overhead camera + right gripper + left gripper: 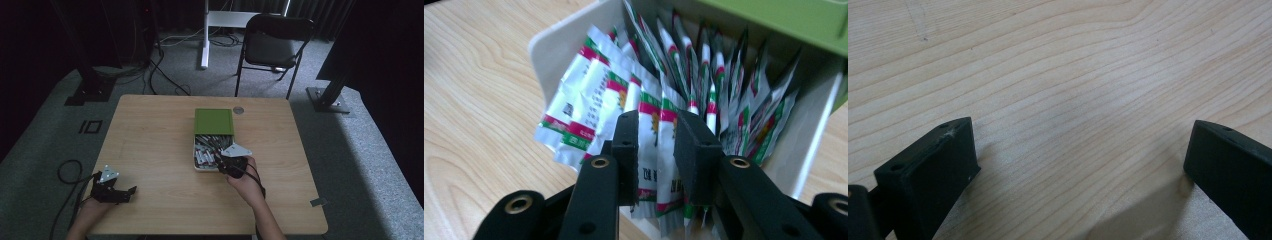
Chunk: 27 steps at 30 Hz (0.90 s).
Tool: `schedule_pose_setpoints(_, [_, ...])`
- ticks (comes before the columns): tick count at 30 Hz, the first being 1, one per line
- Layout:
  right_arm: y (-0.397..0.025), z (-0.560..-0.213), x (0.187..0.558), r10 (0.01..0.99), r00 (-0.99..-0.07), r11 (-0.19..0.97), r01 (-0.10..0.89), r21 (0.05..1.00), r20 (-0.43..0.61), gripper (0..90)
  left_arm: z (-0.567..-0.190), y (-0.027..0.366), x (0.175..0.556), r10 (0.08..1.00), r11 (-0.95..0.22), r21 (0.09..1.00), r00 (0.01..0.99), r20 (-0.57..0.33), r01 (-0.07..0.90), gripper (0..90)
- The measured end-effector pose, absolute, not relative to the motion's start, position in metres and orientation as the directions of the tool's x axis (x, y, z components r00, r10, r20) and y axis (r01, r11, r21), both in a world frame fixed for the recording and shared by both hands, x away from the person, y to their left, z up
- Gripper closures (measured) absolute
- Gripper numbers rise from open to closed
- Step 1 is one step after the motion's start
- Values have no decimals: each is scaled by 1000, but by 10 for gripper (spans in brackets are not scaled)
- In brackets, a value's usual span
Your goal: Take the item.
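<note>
My right gripper (656, 150) is at the near end of the white box (196, 159), which sits mid-table, a little right of centre. Jaws nearly closed, pinching one sachet (655, 150) among the packed sachets (704, 80); the right gripper view shows that silver packet with red and green bands caught between the two black jaws. Several sachets at the box's near-left corner spill over the wall onto the table (150, 145). The rest stand upright, crowded inside.

The green lid (214, 121) covers the far part of the box; the near part is uncovered. A small round grey disc (238, 110) lies on the table just beyond the lid's far right corner.

My left gripper (127, 192) rests low at the near-left corner of the table, well apart from the box. Jaws spread wide, holding nothing; the left gripper view shows bare wood grain between them.

Beyond the table: black folding chair (272, 45), white stand leg (205, 35), cables on grey carpet.
</note>
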State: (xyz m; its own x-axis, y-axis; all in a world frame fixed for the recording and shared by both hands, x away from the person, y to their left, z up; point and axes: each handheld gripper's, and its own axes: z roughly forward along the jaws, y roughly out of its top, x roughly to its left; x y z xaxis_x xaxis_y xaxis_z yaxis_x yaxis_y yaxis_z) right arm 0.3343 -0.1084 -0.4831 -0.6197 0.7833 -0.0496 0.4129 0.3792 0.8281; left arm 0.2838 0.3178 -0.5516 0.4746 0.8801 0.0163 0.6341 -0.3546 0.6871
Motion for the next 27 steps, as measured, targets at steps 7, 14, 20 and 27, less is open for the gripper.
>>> schedule_pose_setpoints(7, [-103,-493,337,800,-595,403,434,805,-80,725,-552,318,284,881,-353,688,473,16,634,14])
schedule_pose_setpoints(14, [-100,-499,338,819,-563,407,441,800,-107,728,-552,318,284,881,-353,688,473,15,634,14])
schedule_pose_setpoints(20, [-96,-501,337,831,-539,420,439,794,-141,729,-552,318,284,881,-353,688,473,15,634,14])
schedule_pose_setpoints(27, [-88,-504,336,824,-520,476,419,773,-225,780,-552,318,284,881,-353,688,473,16,634,14])
